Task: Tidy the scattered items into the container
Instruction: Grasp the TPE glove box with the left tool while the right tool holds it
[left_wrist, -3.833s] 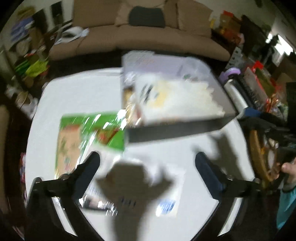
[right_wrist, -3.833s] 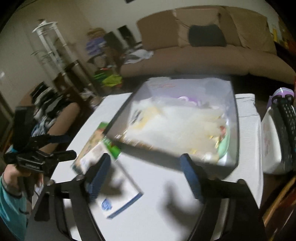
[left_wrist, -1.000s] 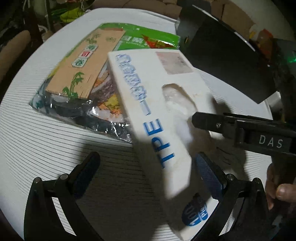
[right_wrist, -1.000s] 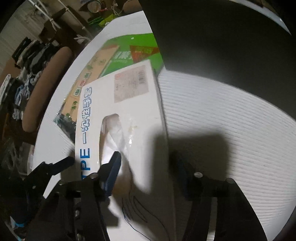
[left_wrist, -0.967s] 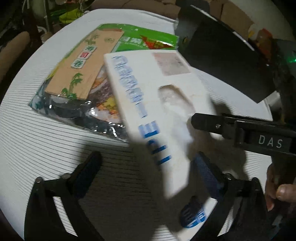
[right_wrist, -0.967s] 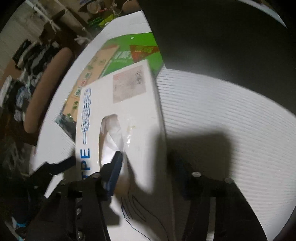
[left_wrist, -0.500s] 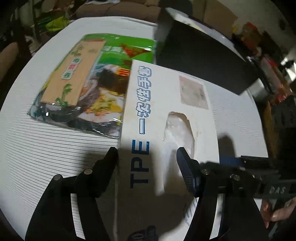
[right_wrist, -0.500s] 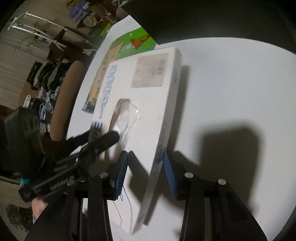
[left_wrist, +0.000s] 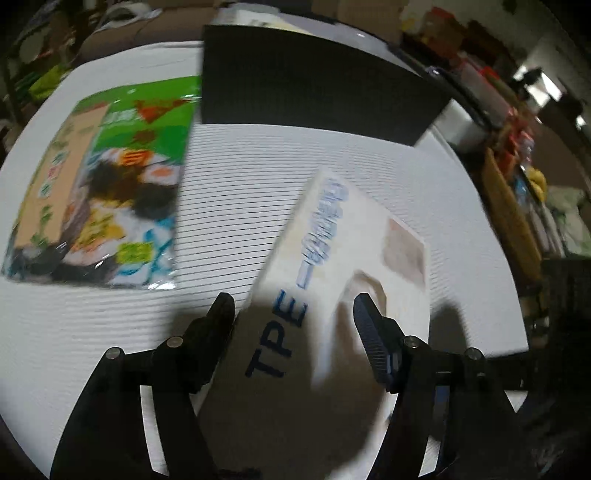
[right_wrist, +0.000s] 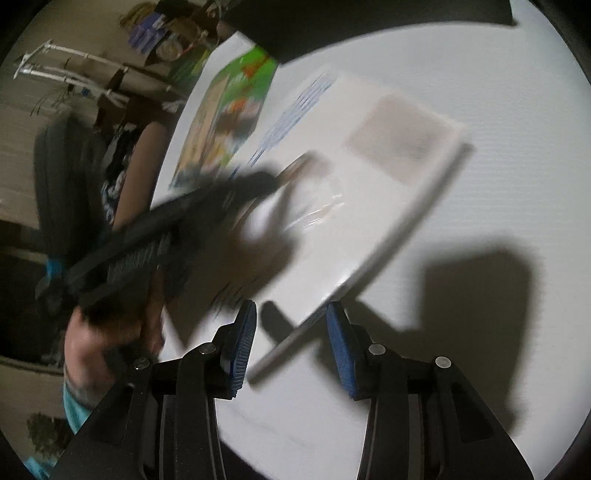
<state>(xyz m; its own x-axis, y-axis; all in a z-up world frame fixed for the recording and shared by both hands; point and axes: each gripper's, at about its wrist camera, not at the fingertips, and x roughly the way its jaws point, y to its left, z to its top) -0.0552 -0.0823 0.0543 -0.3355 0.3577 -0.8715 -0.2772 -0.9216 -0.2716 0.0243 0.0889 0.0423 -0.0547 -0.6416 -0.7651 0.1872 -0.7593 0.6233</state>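
Glove box (left_wrist: 343, 280) looks light, thin-walled and crushable; your left gripper (left_wrist: 295, 325) is opening around its near end, while your right gripper (right_wrist: 291, 332) straddles its corner edge. I can't tell if either grips it; pinch the edges gently.

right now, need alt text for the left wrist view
A white box printed TPE sits, blurred, between the fingers of the left gripper over a white table. A green food packet lies to the left, and a dark container stands behind.

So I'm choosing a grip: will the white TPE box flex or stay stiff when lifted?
The white box looks like thin cardboard, so probably light and fairly stiff. Its open dispensing slot may let the top cave under squeezing. It looks raised at one end, apparently without sagging.
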